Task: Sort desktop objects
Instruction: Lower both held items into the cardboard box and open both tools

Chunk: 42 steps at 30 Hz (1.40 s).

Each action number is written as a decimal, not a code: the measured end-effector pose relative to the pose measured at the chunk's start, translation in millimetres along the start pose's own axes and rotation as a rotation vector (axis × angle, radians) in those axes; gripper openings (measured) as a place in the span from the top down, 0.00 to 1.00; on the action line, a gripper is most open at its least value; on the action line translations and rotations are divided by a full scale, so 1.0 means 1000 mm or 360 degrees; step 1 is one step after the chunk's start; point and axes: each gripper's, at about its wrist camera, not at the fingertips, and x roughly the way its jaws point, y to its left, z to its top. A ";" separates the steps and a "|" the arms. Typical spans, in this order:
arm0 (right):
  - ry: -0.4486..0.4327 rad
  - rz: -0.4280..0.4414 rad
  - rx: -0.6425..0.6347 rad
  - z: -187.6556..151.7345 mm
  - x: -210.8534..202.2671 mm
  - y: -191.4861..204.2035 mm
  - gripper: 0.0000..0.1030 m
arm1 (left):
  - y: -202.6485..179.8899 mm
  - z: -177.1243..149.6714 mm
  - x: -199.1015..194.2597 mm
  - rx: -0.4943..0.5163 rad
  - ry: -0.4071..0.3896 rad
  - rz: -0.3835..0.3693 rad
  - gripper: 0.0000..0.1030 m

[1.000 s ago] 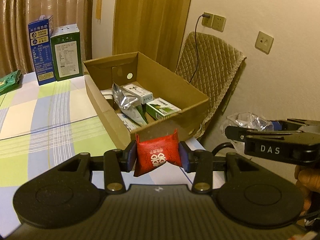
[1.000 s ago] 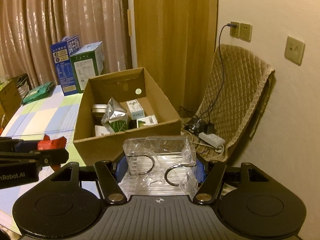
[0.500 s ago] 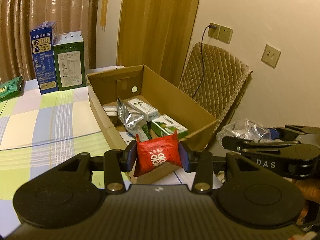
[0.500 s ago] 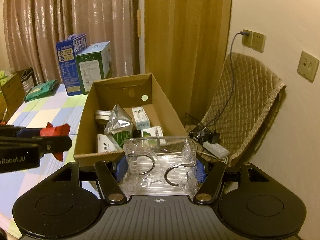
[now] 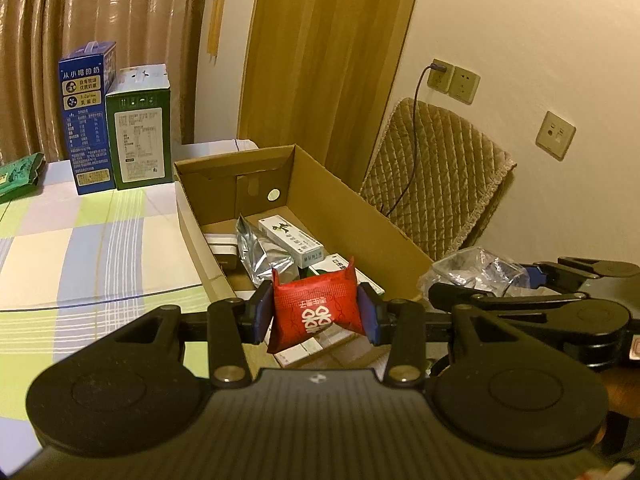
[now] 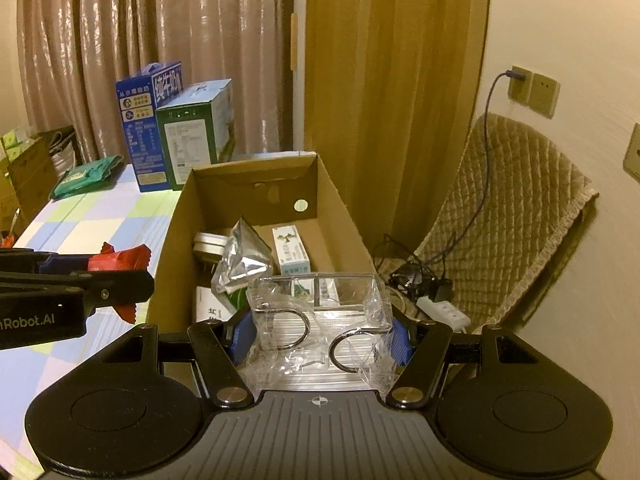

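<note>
place: home, living or dining room by the look of it
windows: floor-length pleated curtains [image 6: 152, 40] behind the tabletop, heavier ochre drape [image 6: 392, 80] beside them
tabletop: pastel checked cloth [image 5: 80, 240] under a clear cover, household style
groceries: blue milk carton [image 5: 86, 116] and green carton [image 5: 140, 128] standing side by side at the far edge, green snack bag [image 6: 86, 176] near them
storage: open cardboard box [image 6: 332, 208] holding small medicine-type boxes and a foil pouch [image 6: 240, 256]
seating: chair with quilted beige cover [image 6: 512, 216] against the wall
wiring: domestic wall sockets [image 5: 454, 80], plugged cable down to a power strip [image 6: 442, 312] on the floor
</note>
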 end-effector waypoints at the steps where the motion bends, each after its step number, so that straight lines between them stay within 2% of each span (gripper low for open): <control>1: 0.0001 0.0000 -0.0006 0.002 0.002 0.000 0.40 | 0.001 0.001 0.002 -0.0008 0.0000 0.0001 0.62; 29: 0.0058 0.0005 -0.0115 0.039 0.059 0.002 0.39 | 0.031 0.035 0.046 -0.0032 0.0013 0.0019 0.62; 42: 0.0107 0.0030 -0.0149 0.056 0.087 0.008 0.40 | 0.045 0.053 0.076 -0.0072 0.0067 0.0007 0.62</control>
